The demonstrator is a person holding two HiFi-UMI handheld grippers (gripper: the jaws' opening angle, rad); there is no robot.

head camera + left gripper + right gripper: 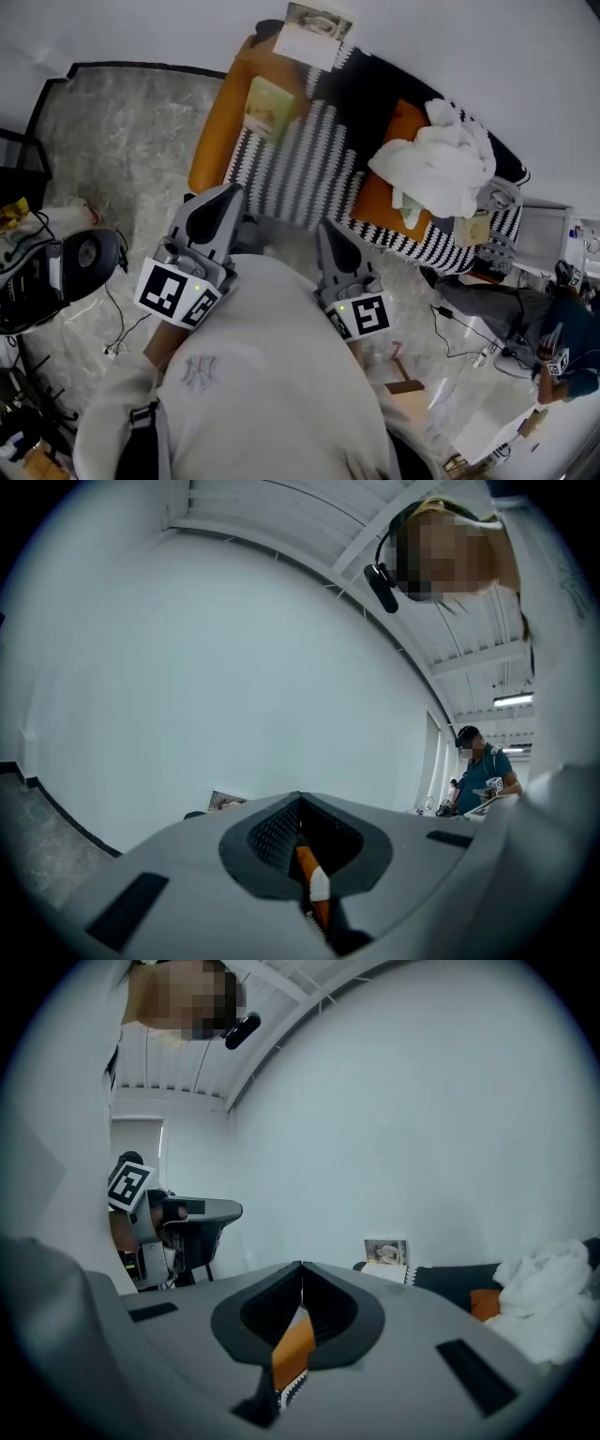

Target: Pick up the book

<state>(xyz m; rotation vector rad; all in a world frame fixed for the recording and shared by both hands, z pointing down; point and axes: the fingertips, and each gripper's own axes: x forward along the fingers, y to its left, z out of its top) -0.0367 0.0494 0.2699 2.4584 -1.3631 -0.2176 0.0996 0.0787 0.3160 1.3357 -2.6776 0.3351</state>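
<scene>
- Grey marbled floor [122, 141] runs up to a plain white wall; an orange sofa [208, 131] stands against it, draped with a black-and-white striped blanket [300, 173].
- Book [267, 105]: pale green, lying flat on the sofa near the left end as the head view shows it, partly on the blanket, untouched.
- A picture [314, 33] leans at the wall just beyond the book.
- A heap of white cloth [441, 159] sits toward the sofa's other end, well apart from the book.
- Left tool [232, 192]: jaws pressed together, nothing between them, held level in front of the sofa, short of the book.
- Right tool [325, 230]: jaws pressed together and empty too, beside the left one, its tip at the blanket's near edge, pointing slightly down.
- A person in white holds both tools.
</scene>
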